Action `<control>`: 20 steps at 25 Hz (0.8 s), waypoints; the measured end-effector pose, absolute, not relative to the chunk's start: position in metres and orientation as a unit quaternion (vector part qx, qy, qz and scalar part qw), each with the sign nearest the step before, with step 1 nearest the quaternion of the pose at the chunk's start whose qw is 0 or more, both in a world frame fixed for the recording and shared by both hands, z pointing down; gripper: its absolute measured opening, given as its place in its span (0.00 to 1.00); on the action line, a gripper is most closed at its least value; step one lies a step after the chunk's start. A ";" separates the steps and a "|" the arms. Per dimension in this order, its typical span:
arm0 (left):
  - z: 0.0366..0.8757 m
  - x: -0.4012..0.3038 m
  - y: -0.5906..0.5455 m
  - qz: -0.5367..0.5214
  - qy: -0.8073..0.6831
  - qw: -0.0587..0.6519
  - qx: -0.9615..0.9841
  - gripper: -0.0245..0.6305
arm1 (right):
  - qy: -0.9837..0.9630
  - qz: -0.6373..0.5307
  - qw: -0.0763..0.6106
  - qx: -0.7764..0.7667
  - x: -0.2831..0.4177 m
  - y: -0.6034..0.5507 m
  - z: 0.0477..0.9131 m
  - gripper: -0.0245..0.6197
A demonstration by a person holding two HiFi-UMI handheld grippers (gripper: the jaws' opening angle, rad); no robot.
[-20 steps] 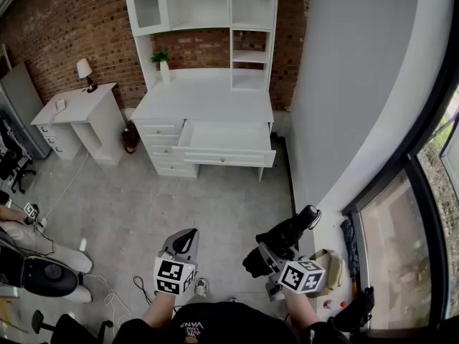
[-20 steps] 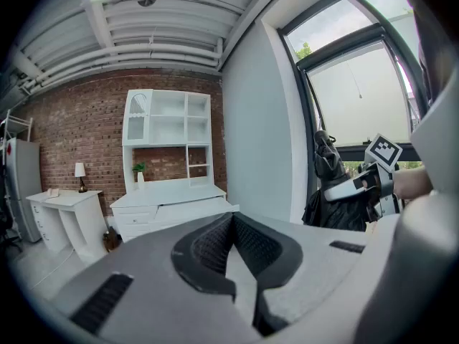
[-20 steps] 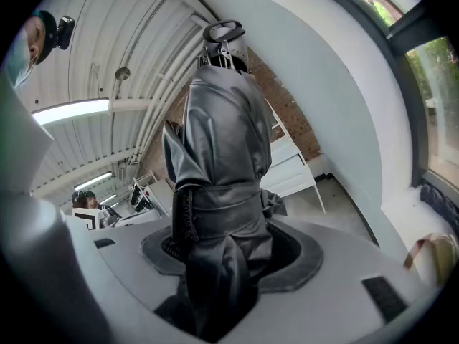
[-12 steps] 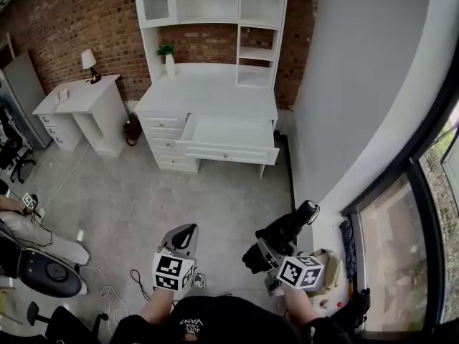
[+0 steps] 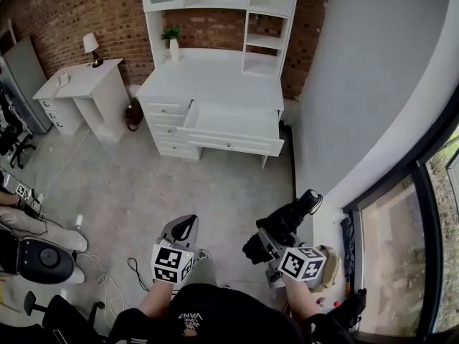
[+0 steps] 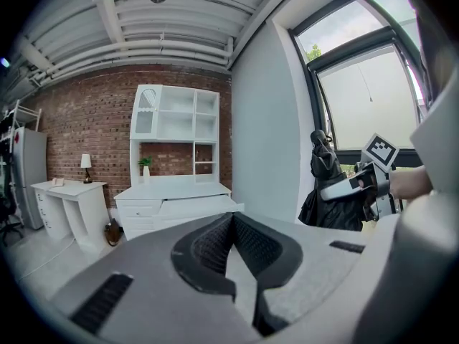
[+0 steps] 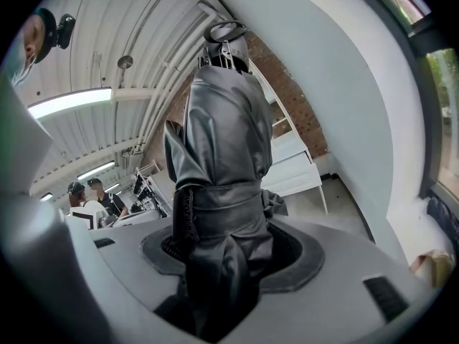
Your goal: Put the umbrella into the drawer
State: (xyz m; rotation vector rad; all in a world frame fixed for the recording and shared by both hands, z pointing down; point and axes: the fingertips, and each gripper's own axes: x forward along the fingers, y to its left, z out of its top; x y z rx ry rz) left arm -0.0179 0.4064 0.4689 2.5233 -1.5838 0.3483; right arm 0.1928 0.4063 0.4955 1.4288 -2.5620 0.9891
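Observation:
A black folded umbrella [image 5: 288, 219] [image 7: 222, 156] sticks up and forward out of my right gripper [image 5: 267, 241] [image 7: 219, 264], whose jaws are shut on its lower, strapped part. My left gripper [image 5: 185, 225] [image 6: 231, 219] is held beside it on the left, its jaws shut with nothing between them. Across the bare floor stands the white desk with a shelf unit [image 5: 215, 77], its wide top drawer [image 5: 231, 143] [image 6: 197, 205] pulled open. Both grippers are well short of the desk, over the floor.
A small white side table with a lamp [image 5: 75, 88] stands left of the desk. A seated person's legs [image 5: 29, 224] and cables [image 5: 133, 271] lie at the lower left. A grey wall [image 5: 358, 84], a window sill and another dark umbrella [image 5: 348, 239] line the right.
The desk has slid lower in the head view and looks a little nearer. Both grippers keep their pose, and the umbrella stays in the right one.

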 end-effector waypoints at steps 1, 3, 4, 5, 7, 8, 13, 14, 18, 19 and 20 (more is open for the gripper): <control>0.472 -0.019 0.401 0.116 -0.527 0.073 0.839 0.05 | -0.827 0.319 0.025 0.462 0.192 0.400 0.498 0.42; 0.479 -0.023 0.388 0.115 -0.528 0.078 0.838 0.05 | -0.826 0.318 0.030 0.465 0.190 0.384 0.502 0.42; 0.482 -0.025 0.379 0.114 -0.529 0.080 0.837 0.05 | -0.825 0.318 0.032 0.465 0.188 0.375 0.504 0.42; 0.484 -0.028 0.369 0.113 -0.529 0.083 0.837 0.05 | -0.825 0.319 0.034 0.466 0.186 0.365 0.505 0.42; 0.487 -0.032 0.346 0.111 -0.529 0.087 0.837 0.05 | -0.824 0.320 0.037 0.467 0.182 0.344 0.506 0.42; 0.488 -0.033 0.334 0.110 -0.528 0.088 0.838 0.05 | -0.823 0.320 0.040 0.468 0.180 0.333 0.507 0.42; 0.487 -0.052 0.268 0.113 -0.524 0.089 0.840 0.05 | -0.820 0.317 0.055 0.474 0.164 0.274 0.508 0.42; 0.487 -0.056 0.255 0.114 -0.523 0.089 0.840 0.05 | -0.819 0.316 0.056 0.476 0.161 0.261 0.507 0.42; 0.485 -0.079 0.200 0.117 -0.526 0.089 0.838 0.05 | -0.818 0.309 0.055 0.482 0.148 0.205 0.501 0.42; 0.485 -0.085 0.187 0.119 -0.527 0.089 0.837 0.05 | -0.818 0.309 0.054 0.483 0.145 0.193 0.500 0.42; 0.486 -0.090 0.175 0.120 -0.528 0.090 0.836 0.05 | -0.816 0.309 0.054 0.485 0.141 0.181 0.500 0.42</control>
